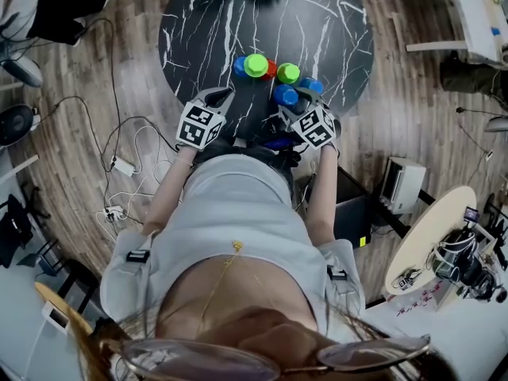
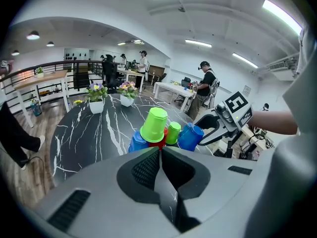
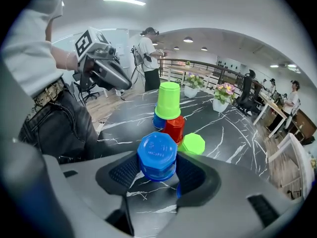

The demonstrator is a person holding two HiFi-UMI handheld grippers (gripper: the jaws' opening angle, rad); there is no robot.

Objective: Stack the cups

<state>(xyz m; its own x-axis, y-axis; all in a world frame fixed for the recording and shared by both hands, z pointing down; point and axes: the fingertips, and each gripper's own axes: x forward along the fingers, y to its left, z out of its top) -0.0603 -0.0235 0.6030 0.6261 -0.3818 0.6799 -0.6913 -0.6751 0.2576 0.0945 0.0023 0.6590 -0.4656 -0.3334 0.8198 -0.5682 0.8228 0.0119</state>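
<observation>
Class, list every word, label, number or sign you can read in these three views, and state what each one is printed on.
No word, brand or number can be read in any view.
Cube on the left gripper: black-and-white square marker pattern, no letters.
Cube on the right gripper: the same kind of pattern, no letters.
Base of the blue cup between the right gripper's jaws: raised marks, too blurred to read.
</observation>
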